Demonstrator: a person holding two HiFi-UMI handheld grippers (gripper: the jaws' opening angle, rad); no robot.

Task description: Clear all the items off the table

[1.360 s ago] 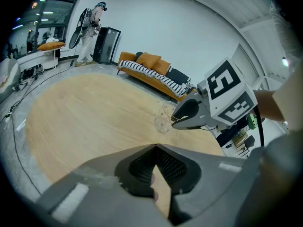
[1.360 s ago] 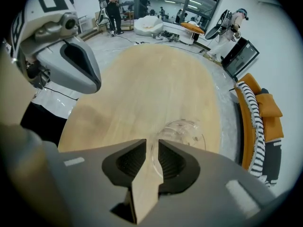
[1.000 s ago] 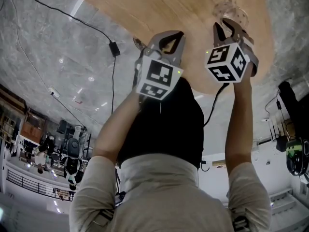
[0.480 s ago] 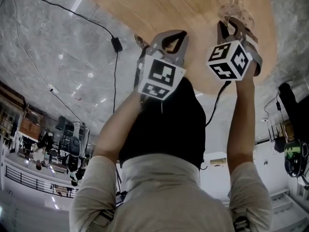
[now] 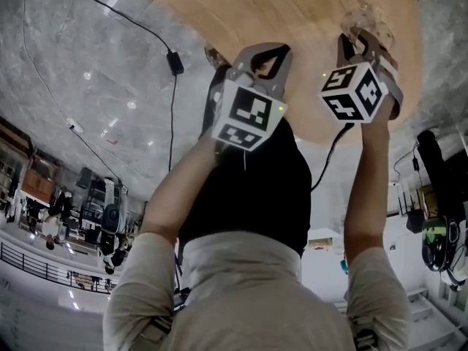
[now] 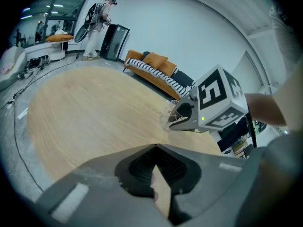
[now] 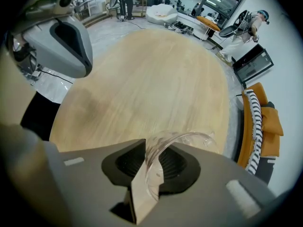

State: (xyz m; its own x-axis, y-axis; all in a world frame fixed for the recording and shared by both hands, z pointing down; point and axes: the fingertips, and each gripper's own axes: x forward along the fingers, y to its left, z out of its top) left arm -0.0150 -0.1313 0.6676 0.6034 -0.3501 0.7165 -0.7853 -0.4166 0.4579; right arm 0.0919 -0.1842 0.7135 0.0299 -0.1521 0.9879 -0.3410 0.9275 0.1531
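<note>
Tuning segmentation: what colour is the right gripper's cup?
Colourless, see-through cup; clearest in right gripper view.

I log the surface (image 5: 278,13) as pale wood, fine-grained; cup (image 7: 151,167), clear and colourless; left tongs (image 6: 155,148) and right tongs (image 7: 158,142), grey shells with black ribbed pads; marker cubes (image 5: 248,115), white with black squares; floor (image 5: 95,64), grey marbled; sofa (image 6: 158,60), orange; its throw (image 6: 151,77), black-and-white striped.
</note>
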